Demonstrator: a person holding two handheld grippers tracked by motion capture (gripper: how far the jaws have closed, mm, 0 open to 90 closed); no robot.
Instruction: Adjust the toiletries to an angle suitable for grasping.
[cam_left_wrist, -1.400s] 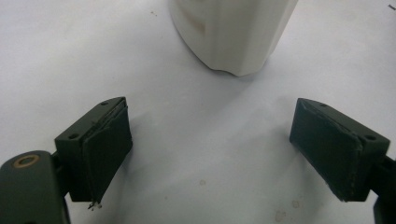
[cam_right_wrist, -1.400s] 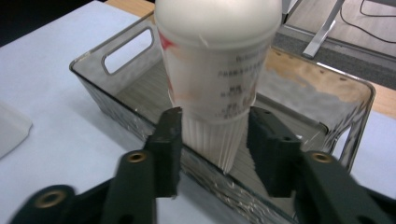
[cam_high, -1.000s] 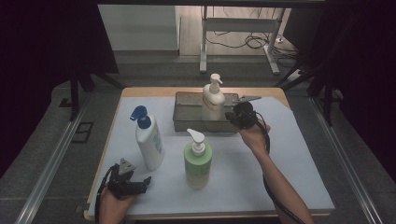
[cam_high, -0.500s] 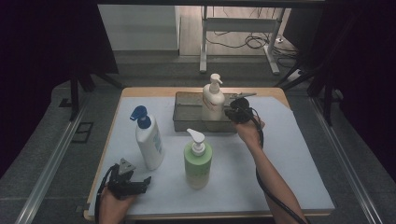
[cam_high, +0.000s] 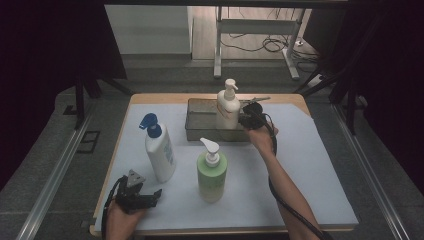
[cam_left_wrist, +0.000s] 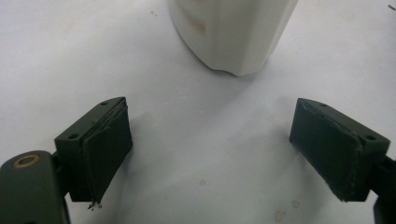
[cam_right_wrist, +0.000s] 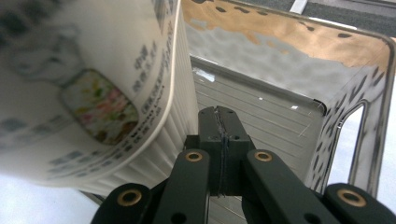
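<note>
A cream pump bottle (cam_high: 227, 107) stands upright in a metal tray (cam_high: 200, 124) at the back of the table. My right gripper (cam_high: 247, 120) is at the tray's right part, right beside this bottle. In the right gripper view its pads (cam_right_wrist: 219, 126) are pressed together with nothing between them, and the cream bottle (cam_right_wrist: 93, 84) sits close on the left, inside the tray (cam_right_wrist: 364, 60). My left gripper (cam_high: 156, 195) rests open near the front left. The base of a white bottle with a blue pump (cam_left_wrist: 233, 32) lies ahead of its open jaws (cam_left_wrist: 224, 154).
The white bottle with the blue pump (cam_high: 160, 150) and a green pump bottle (cam_high: 211, 172) stand on the white sheet (cam_high: 310, 170) in front of the tray. Dark floor and rails surround the table.
My right gripper has shifted left, closer to the cream bottle in the tray. The left gripper and the bottles have kept still.
</note>
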